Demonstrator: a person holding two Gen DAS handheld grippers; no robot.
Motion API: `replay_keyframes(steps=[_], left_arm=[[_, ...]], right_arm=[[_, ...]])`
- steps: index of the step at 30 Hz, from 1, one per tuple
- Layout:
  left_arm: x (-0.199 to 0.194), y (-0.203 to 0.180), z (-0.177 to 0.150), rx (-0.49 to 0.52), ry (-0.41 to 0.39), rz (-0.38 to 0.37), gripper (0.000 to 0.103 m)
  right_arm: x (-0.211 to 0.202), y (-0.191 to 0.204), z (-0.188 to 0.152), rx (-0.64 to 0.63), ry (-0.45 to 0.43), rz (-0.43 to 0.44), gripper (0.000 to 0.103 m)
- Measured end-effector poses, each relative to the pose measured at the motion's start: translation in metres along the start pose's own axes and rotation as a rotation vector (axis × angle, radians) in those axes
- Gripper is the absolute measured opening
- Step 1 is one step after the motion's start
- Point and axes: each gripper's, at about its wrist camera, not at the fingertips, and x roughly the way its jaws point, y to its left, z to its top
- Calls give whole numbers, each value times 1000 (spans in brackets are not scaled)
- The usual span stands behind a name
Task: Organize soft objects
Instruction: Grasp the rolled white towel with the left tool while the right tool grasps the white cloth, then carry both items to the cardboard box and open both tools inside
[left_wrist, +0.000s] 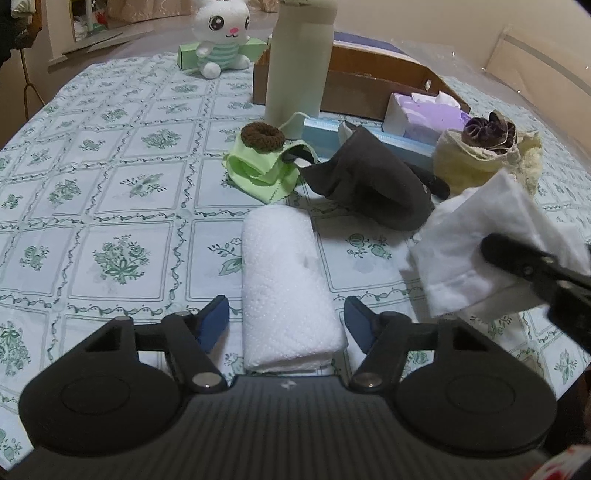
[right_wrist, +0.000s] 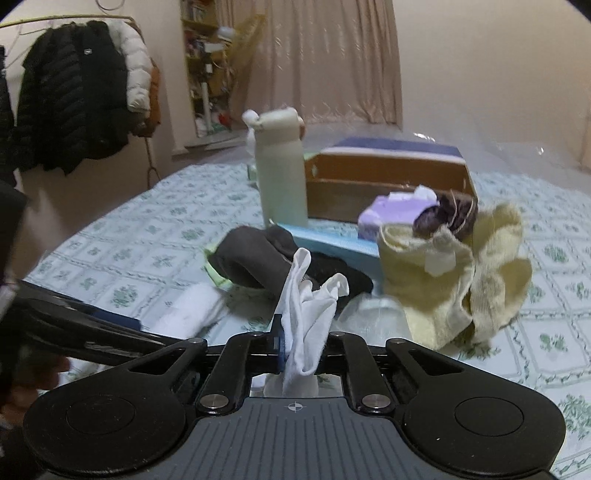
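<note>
The towel roll (left_wrist: 286, 291) lies on the surface (left_wrist: 110, 177) between the left gripper's (left_wrist: 286, 319) half-open jaws, its long axis running straight away from them toward the bottle (left_wrist: 295, 62); neither pad touches it. The right gripper (right_wrist: 301, 345) is clamped on a white cloth (right_wrist: 308, 314), right of the roll, with the cloth's lower end hidden behind the jaws.

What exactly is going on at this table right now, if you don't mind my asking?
A person is tidying soft things on the green-patterned tablecloth with two hand-held grippers. The right gripper is shut on a crumpled white cloth and holds it above the table. The left gripper straddles a folded white paper towel roll, its jaws open on either side without pressing it. A dark grey sock, a light green cloth and a pale yellow fluffy sock lie unsorted before the brown cardboard box.
</note>
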Motion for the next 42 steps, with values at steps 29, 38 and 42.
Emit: replay_keyframes(steps=[29,38,42], left_arm=[[-69,-21,57,163,-212,-36,33],[-56,-58,117,216,-247,-93,34],[-40,-76,155,222,-258,-89,34]], right_arm=[[-61,-72,75,121,-139,85,11],[-51,-110,115,117,-163,90,11],[-32,-132,142,116,-168,100,11]])
